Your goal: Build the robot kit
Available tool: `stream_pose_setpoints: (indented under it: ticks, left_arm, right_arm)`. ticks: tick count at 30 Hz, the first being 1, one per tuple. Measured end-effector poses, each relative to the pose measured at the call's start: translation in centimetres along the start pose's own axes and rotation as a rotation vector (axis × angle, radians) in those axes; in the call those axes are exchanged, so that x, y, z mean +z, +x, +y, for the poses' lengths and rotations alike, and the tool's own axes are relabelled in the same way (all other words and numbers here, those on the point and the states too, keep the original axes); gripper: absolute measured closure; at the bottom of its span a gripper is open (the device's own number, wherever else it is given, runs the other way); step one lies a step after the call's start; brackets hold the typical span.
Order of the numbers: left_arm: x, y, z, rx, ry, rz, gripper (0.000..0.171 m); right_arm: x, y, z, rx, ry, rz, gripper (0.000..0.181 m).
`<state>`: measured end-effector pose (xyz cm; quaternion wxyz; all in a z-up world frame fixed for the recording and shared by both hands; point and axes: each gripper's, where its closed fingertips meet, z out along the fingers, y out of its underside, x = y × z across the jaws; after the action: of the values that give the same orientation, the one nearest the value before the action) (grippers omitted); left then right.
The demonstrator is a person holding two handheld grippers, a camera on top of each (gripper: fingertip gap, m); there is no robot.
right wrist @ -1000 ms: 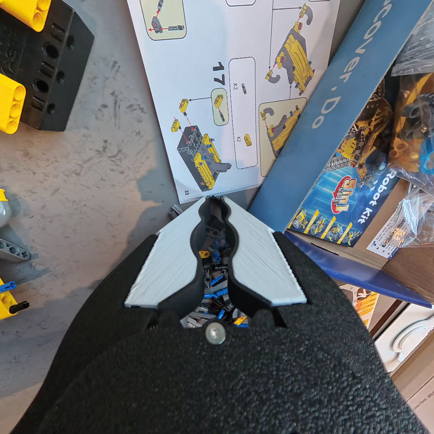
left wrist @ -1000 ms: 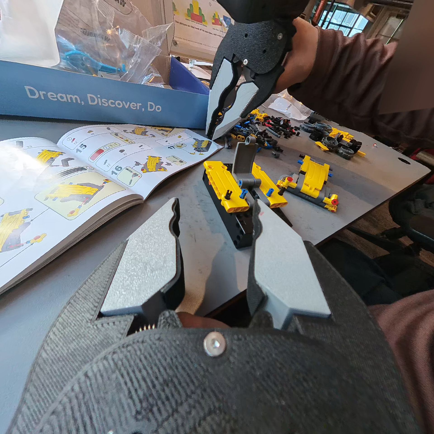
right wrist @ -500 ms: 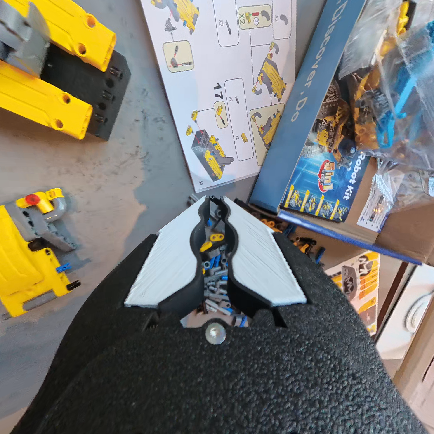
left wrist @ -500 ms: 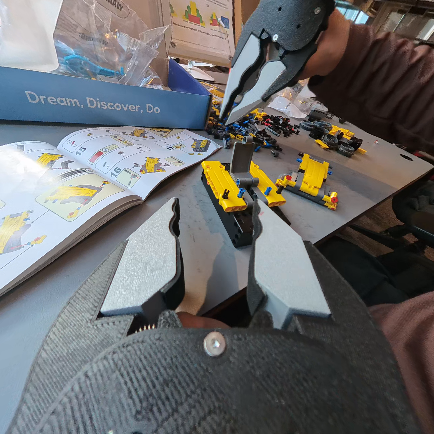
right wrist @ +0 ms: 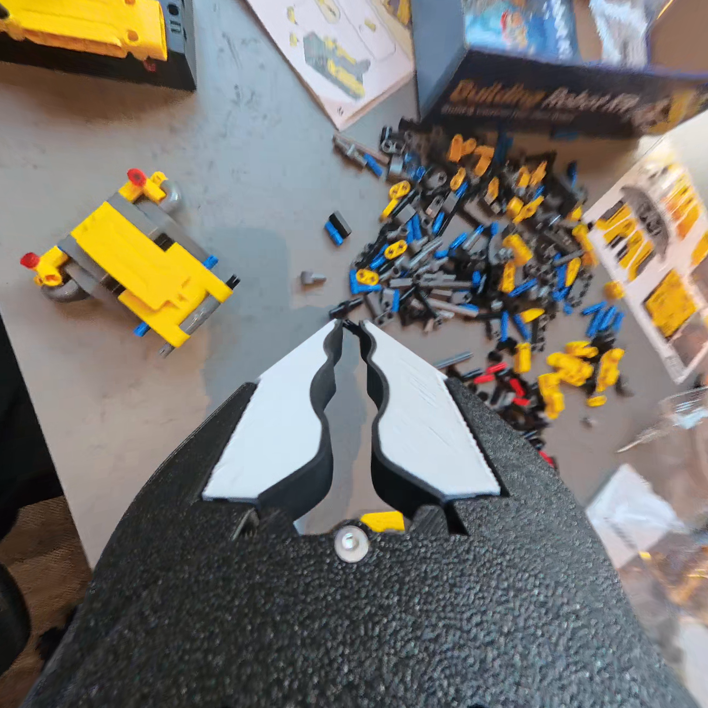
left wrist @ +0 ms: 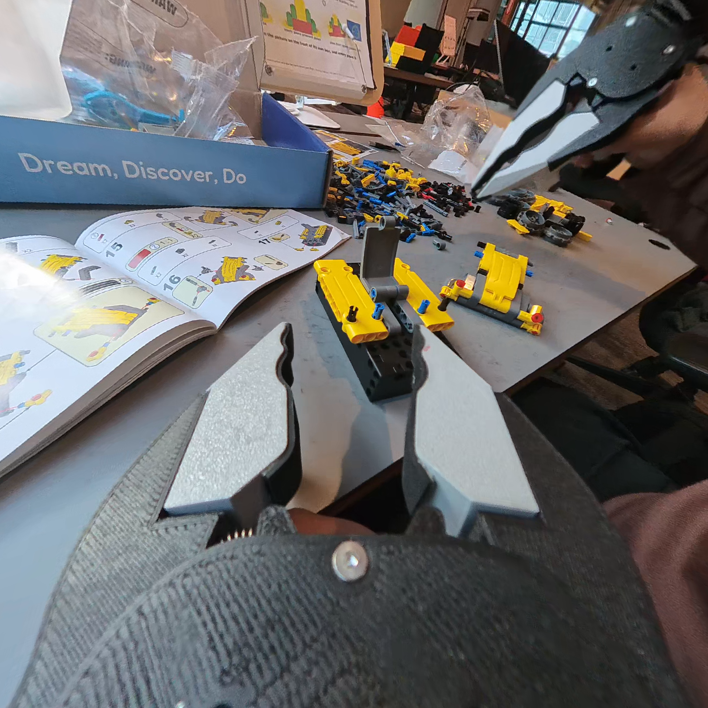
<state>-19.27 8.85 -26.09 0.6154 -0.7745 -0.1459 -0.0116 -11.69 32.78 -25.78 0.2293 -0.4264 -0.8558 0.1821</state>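
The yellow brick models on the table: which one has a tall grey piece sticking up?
The black-based model nearest the open left gripper; the flatter yellow model has none.

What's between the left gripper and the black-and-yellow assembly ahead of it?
Nothing visible: the left gripper is open, with only bare table up to the black-and-yellow assembly. The booklet lies off to its left.

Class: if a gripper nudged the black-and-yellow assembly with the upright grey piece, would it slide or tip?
The assembly would probably slide: its long black base lies flat on the table. The tall grey piece might swing if hinged.
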Motion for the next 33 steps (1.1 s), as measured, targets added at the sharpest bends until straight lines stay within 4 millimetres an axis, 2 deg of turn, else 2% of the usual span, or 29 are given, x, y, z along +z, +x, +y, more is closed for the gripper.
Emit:
stream_pose_setpoints:
  ticks: [3, 6, 10, 13, 15, 17, 21, 24, 28, 33]
  left_arm:
    - [0.1, 0.2, 0.0, 0.018, 0.0, -0.003, 0.112]
    - [0.2, 0.2, 0.0, 0.034, 0.0, -0.012, 0.112]
    - [0.3, 0.0, 0.0, 0.048, 0.001, -0.023, 0.112]
    - [0.3, 0.1, 0.1, 0.055, -0.002, -0.027, 0.112]
    - [0.4, 0.2, 0.2, 0.059, -0.003, -0.028, 0.112]
    - [0.4, 0.2, 0.2, 0.062, -0.004, -0.028, 0.112]
    - [0.5, 0.2, 0.2, 0.065, -0.005, -0.03, 0.112]
    - [0.4, 0.1, 0.2, 0.064, -0.002, -0.031, 0.112]
    - [0.4, 0.1, 0.1, 0.059, -0.002, -0.026, 0.112]
    - [0.4, 0.2, 0.2, 0.073, -0.003, -0.026, 0.112]
  right_arm:
    - [1.4, -1.3, 2.7, 0.059, -0.015, -0.005, 0.173]
    - [2.5, -2.2, 4.1, 0.096, -0.01, -0.013, 0.172]
    - [2.1, -1.9, 4.0, 0.13, 0.041, 0.012, 0.168]
    - [0.8, -1.7, 3.0, 0.153, 0.121, 0.019, 0.168]
    - [-0.3, -1.0, 2.2, 0.187, 0.197, 0.046, 0.168]
    - [-1.4, 0.6, 1.6, 0.26, 0.272, 0.113, 0.168]
    - [-2.3, 3.8, 2.0, 0.443, 0.367, 0.22, 0.161]
    - [-1.9, 4.4, 2.1, 0.512, 0.413, 0.252, 0.159]
    - [-0.4, 5.3, 3.5, 0.552, 0.356, 0.352, 0.163]
    - [-0.8, 7.2, 3.9, 0.587, 0.376, 0.464, 0.163]
